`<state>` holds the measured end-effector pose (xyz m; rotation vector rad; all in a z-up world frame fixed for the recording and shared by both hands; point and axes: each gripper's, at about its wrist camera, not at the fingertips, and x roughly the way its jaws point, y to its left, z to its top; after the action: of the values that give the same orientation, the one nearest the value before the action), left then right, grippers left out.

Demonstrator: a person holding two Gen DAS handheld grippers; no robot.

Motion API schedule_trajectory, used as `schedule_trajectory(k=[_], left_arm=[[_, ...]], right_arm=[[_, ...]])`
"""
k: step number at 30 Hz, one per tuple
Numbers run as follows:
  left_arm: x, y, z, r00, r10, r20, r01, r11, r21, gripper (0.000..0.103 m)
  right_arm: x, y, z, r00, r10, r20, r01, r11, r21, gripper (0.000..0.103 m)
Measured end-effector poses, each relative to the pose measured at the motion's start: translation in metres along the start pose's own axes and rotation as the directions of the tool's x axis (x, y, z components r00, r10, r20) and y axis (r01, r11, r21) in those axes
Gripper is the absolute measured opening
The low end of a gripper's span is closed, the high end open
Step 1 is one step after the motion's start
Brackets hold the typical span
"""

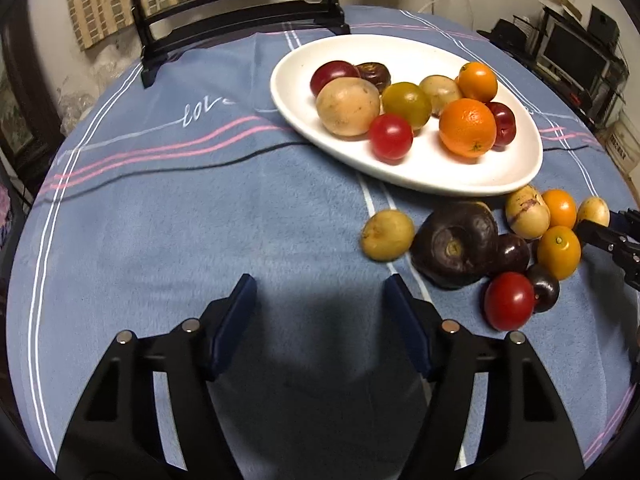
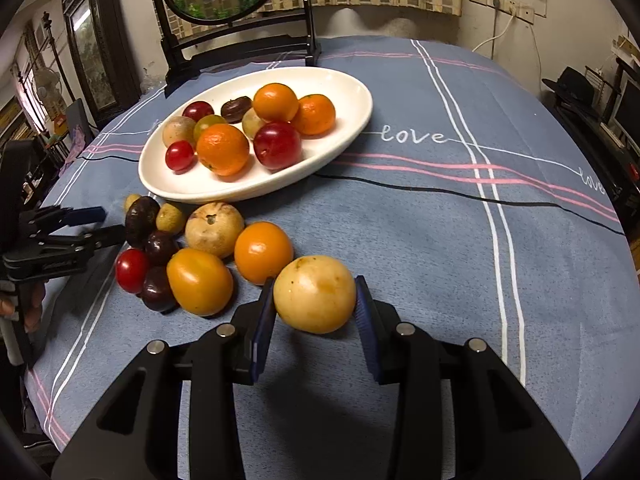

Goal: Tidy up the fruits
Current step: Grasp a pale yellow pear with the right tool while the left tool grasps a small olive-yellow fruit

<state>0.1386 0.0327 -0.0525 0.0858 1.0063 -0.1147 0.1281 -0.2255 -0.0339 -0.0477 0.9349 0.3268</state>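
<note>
The right gripper (image 2: 315, 300) is clamped on a yellow fruit (image 2: 315, 294) just above the tablecloth (image 2: 440, 260), beside the loose pile; the left gripper (image 1: 320, 300) (jaws apart) holds nothing

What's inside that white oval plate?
The white plate holds three oranges, a dark red plum, small red tomatoes, yellowish round fruits and one dark brown fruit. Whatever lies beneath or behind the piled fruit is hidden.
</note>
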Motion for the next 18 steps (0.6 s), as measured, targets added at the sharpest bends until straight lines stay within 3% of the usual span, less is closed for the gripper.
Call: schedule_trajectory(k=[10, 11, 15, 18], left_arm=[[0.012, -0.015, 0.016, 1.000, 0.006, 0.027, -0.008, 0.998, 0.061, 0.069], [0.012, -0.017, 0.017, 1.000, 0.004, 0.029, -0.006, 0.998, 0.067, 0.066], [0.013, -0.025, 0.024, 0.998, -0.048, 0.030, 0.045, 0.993, 0.108, 0.038], [0.014, -0.025, 0.025, 0.997, -0.074, 0.037, 0.069, 0.992, 0.109, 0.032]], right_arm=[[0.007, -0.005, -0.001, 1.000, 0.011, -0.021, -0.011, 1.000, 0.026, 0.038], [0.007, -0.004, -0.001, 1.000, 0.013, -0.021, -0.013, 1.000, 0.023, 0.038], [0.007, -0.005, -0.001, 1.000, 0.021, -0.021, -0.020, 0.999, 0.029, 0.038], [0.008, -0.007, -0.001, 1.000, 0.022, -0.022, -0.021, 0.999, 0.038, 0.038]])
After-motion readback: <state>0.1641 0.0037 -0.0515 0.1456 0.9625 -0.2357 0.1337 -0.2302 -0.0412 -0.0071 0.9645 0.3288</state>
